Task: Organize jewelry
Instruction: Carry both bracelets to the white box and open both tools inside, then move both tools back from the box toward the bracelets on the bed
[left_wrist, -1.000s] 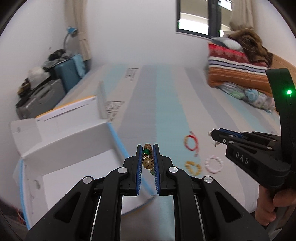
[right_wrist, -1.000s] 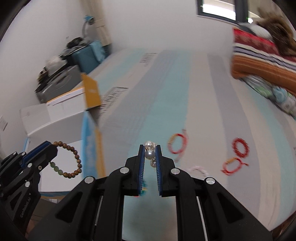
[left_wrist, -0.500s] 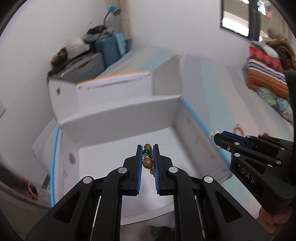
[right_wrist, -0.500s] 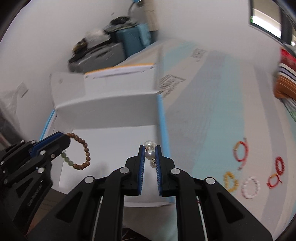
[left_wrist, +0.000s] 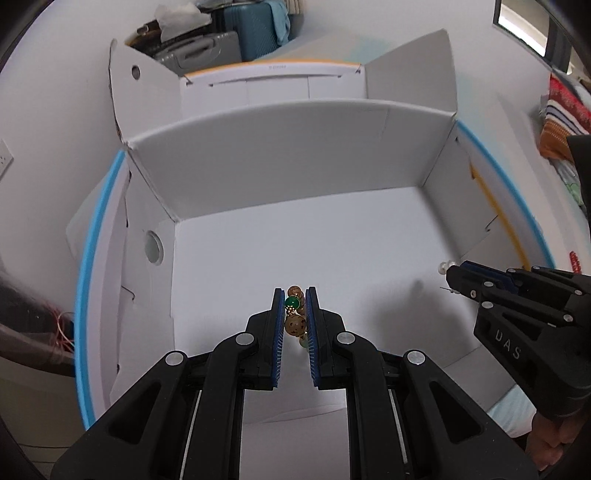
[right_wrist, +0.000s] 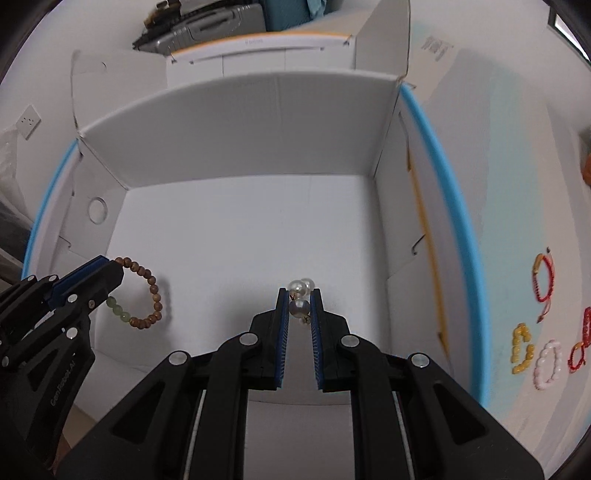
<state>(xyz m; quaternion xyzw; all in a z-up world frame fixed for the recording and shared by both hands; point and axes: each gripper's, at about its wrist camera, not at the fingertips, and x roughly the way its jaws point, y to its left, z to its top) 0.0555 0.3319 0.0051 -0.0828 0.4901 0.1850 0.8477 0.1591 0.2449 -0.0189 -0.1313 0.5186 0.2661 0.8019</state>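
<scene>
My left gripper (left_wrist: 295, 299) is shut on a brown wooden bead bracelet (left_wrist: 295, 321) with green beads, held above the floor of an open white cardboard box (left_wrist: 280, 158). The bracelet hangs as a loop in the right wrist view (right_wrist: 146, 295), from the left gripper (right_wrist: 107, 271). My right gripper (right_wrist: 299, 299) is shut on pearl earrings (right_wrist: 300, 290) above the same box (right_wrist: 243, 110). The right gripper shows in the left wrist view (left_wrist: 452, 273) at the right, with the pearls (left_wrist: 445, 266) at its tip.
Several bracelets lie on the striped bed right of the box: a red cord one (right_wrist: 543, 280), a yellow one (right_wrist: 521, 349), a pink-white one (right_wrist: 548, 365) and another red one (right_wrist: 581, 345). Suitcases (left_wrist: 229, 40) stand beyond the box. Folded blankets (left_wrist: 561, 114) lie at far right.
Both grippers have swung left from over the bed and now hang over the open box, each still holding its piece. The box fills both views.
</scene>
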